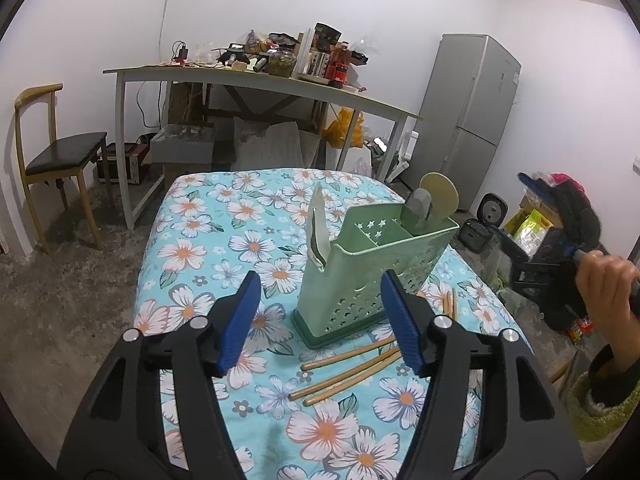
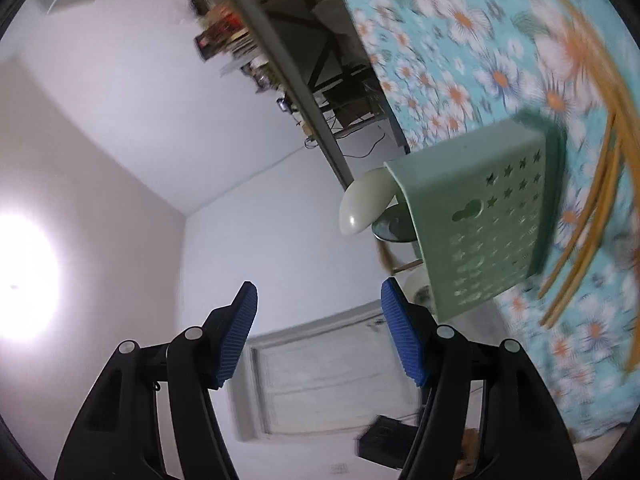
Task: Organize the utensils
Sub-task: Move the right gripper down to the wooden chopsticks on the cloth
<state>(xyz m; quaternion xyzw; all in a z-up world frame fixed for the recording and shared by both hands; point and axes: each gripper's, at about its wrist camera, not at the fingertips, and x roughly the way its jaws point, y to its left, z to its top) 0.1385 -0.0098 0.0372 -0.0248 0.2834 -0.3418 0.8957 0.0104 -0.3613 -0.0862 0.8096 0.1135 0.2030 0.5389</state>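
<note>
The green utensil holder (image 1: 372, 276) stands upright on the surface (image 1: 208, 232), which is covered by a floral cloth, with a pale spoon (image 1: 440, 196) and a dark utensil (image 1: 418, 208) poking out of its far compartment and a flat metal piece (image 1: 318, 228) leaning at its left wall. Several wooden chopsticks (image 1: 344, 376) lie loose on the cloth just in front of and beside the holder. The left tongs (image 1: 320, 320) hang wide apart over the chopsticks, holding nothing. The right tongs (image 2: 320, 328) also stand wide and empty, rolled sideways beside the holder, in a person's hand (image 1: 608, 292).
</note>
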